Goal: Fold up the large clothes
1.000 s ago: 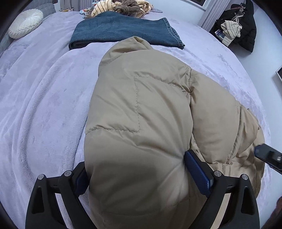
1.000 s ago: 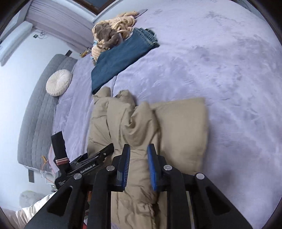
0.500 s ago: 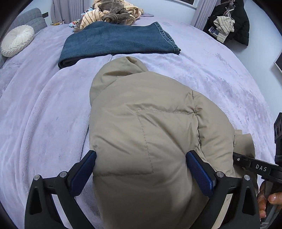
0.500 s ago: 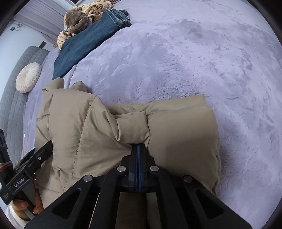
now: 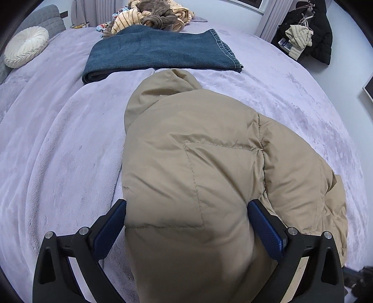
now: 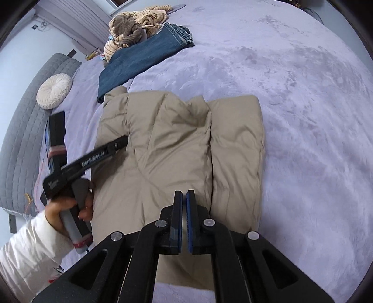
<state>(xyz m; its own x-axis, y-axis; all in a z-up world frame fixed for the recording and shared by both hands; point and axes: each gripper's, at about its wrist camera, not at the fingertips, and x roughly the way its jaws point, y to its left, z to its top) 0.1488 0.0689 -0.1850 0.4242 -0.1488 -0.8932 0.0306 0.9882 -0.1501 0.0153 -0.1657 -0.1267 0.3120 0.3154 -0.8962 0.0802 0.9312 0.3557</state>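
- The tan puffer jacket (image 6: 177, 149) lies in the middle of the lilac bed (image 6: 303, 93), already folded into a thick bundle, with 1 narrower panel lying alongside its right edge.
- The left gripper (image 5: 186, 223) straddles the near end of the bundle; its blue pads sit at either flank of the padding, though I cannot tell whether they squeeze it or just rest beside it.
- The right gripper (image 6: 184, 221) hovers over the near edge with its jaws nearly together and nothing between them.
- The step looks like a late one: tidying or pressing the fold. Next the side panel likely needs tucking in, which calls for the right gripper to spread and take that loose edge.
- Folded jeans (image 5: 160, 53) lie just beyond the hood end, close enough to crowd a forward fold.
- Behind them sits a heap of striped and brown clothes (image 5: 151, 18); a round white cushion (image 5: 25, 46) rests well apart, by the grey headboard (image 6: 21, 139).
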